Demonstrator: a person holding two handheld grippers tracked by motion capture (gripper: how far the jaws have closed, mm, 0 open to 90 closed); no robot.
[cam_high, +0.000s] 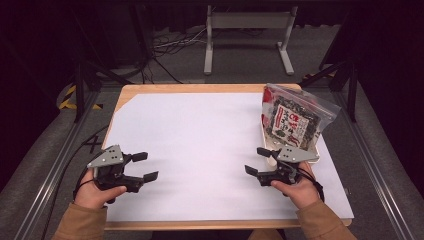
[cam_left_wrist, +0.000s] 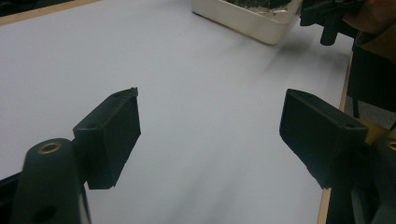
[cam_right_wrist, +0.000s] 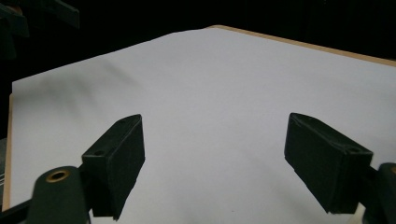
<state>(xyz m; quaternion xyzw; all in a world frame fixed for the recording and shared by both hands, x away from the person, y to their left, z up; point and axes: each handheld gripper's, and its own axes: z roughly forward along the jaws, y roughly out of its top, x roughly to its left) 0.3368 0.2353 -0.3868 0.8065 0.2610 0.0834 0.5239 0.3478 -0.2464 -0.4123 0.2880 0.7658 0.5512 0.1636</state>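
matt white paper sheet (cam_high: 200, 145), pale wooden table (cam_high: 200, 88), glossy clear plastic bag (cam_high: 295, 117), matt black plastic left tool (cam_high: 142, 166)

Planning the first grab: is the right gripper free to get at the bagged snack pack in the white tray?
Probably yes. The right gripper is open beside the tray, nothing lies between them, and the bag sticks out above the rim.

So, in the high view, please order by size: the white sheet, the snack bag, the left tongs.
1. White sheet, by far the largest.
2. Snack bag.
3. Left tongs, smallest, though nearer the camera, so this gap is unsure.
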